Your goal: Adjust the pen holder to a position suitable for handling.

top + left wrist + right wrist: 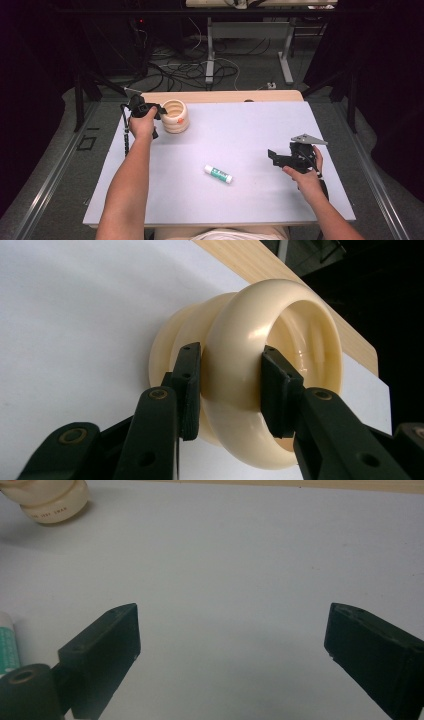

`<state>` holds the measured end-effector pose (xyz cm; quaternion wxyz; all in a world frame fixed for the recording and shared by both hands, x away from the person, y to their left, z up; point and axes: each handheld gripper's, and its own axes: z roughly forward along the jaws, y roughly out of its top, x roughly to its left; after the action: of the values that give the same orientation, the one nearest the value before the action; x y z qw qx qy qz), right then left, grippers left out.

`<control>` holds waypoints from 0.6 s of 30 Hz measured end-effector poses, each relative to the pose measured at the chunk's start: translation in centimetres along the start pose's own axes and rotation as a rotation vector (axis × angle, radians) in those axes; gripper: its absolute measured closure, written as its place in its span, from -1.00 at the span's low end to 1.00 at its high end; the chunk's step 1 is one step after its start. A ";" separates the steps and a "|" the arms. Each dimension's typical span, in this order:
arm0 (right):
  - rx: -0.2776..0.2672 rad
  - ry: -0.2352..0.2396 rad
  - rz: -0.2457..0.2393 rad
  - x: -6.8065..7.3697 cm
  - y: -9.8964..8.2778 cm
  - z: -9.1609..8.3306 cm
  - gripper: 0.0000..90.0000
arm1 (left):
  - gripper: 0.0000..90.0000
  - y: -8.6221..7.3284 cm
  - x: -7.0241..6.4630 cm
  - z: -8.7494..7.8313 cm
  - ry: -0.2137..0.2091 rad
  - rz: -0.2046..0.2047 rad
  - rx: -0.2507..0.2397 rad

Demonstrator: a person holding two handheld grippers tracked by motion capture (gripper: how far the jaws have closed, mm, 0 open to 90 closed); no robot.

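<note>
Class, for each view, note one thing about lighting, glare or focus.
High view: bright table, dark surroundings. Left gripper view: glare streaks on the cream ribbed cup, sharp between the left gripper pads. Right gripper view: right gripper soft and dark against pale table.

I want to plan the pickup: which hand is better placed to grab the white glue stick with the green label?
Right, probably. The right gripper is open and empty near the white green-labelled glue stick, while the left gripper is shut on the cream ribbed cup's rim.
</note>
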<state>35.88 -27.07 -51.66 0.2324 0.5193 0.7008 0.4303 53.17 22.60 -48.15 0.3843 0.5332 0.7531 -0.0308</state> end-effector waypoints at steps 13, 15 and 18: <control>0.001 0.002 0.001 0.2 0.1 0.0 -0.84 | 0.45 -1.4 -2.5 0.1 -0.060 0.077 0.078; 0.001 0.005 -0.001 0.2 0.0 0.0 -0.84 | 0.45 -1.6 -2.9 0.2 -0.073 0.095 0.090; 0.002 -0.001 0.000 0.2 0.0 0.0 -0.84 | 0.45 -2.1 -3.7 0.2 -0.086 0.121 0.120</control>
<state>35.85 -26.88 -51.61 0.2321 0.5197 0.7013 0.4291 52.06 18.75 -46.80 0.3848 0.5978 0.6992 -0.0755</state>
